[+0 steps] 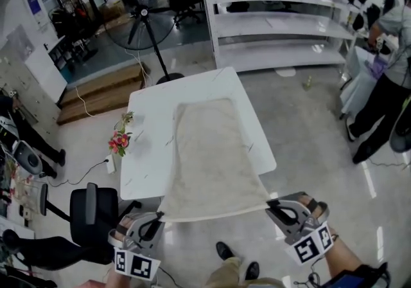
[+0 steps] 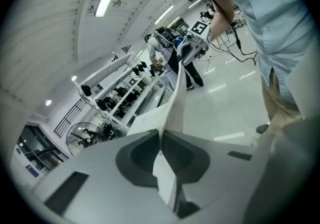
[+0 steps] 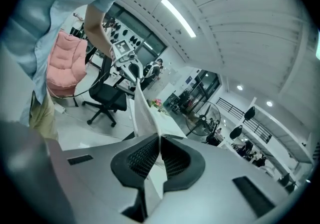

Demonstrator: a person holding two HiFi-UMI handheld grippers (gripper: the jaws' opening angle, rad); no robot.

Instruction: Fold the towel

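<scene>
— While the left gripper (image 1: 157,217) is clamped on a near corner of the towel (image 1: 212,152), what is the right gripper (image 1: 270,204) doing?

— It has the other near corner, with its jaws pressed together on the cloth. Each gripper's own view shows a thin fold of towel pinched between the dark pads and running away from them.

— Where does the towel lie, then?

— Its near edge is up off the table (image 1: 151,126), stretched in a shallow curve between the two grippers. The far part lies flat on the white top, lengthwise, a bit right of the middle.

— What else is on the table?

— Only a small bunch of pink and red flowers (image 1: 120,141), at the left edge and apart from the towel.

— And round about?

— A black office chair (image 1: 93,213) stands on the floor near the left gripper. A standing fan (image 1: 141,13) is beyond the table's far left corner, with a low wooden step (image 1: 103,90) to its left. White shelves (image 1: 276,23) run along the far side. At the far right stands a person (image 1: 385,87) in dark trousers.
</scene>
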